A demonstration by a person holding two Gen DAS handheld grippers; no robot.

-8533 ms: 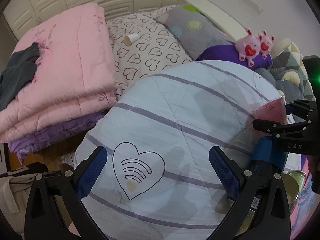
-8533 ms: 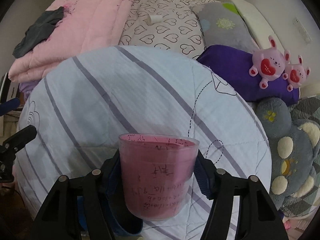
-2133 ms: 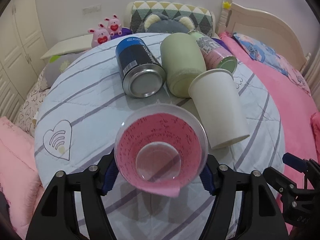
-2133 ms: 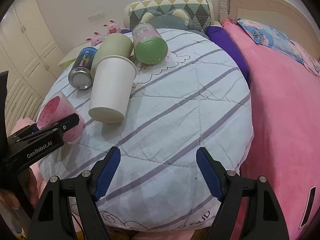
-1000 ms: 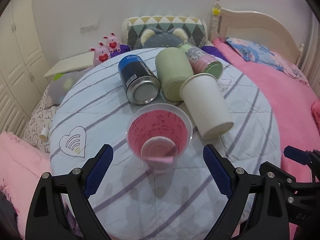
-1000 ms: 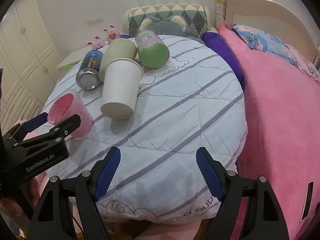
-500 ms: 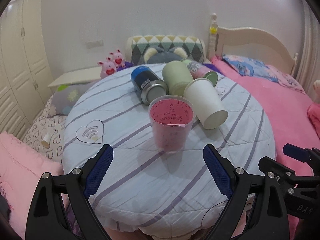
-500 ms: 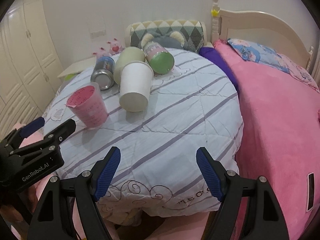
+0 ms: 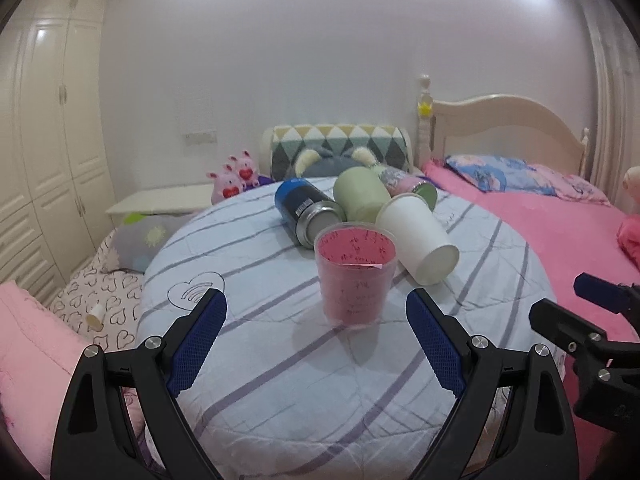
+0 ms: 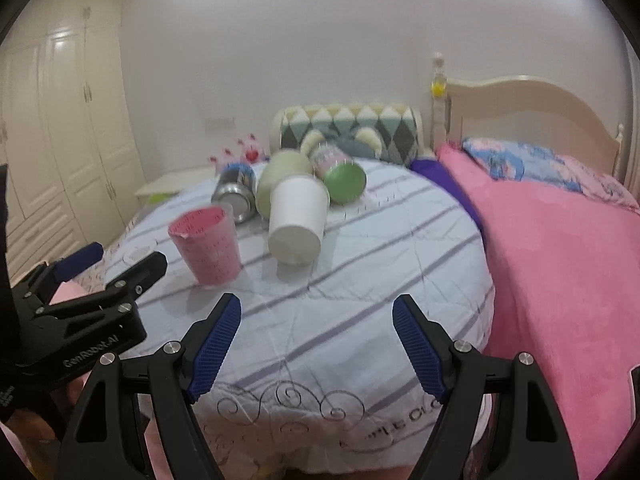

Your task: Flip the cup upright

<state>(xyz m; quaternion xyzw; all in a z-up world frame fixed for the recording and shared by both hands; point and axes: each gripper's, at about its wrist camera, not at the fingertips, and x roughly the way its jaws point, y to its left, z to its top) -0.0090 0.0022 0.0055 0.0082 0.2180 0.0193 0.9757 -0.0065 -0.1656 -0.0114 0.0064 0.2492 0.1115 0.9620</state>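
Standing: one pink cup (four containers toppled).

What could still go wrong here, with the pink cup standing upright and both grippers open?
The pink cup stands upright on a soft, wrinkled quilt, so a nudge might tip it. The white paper cup and blue can lie on their sides right behind it and could roll into it. The left gripper, open and close by, could clip it.
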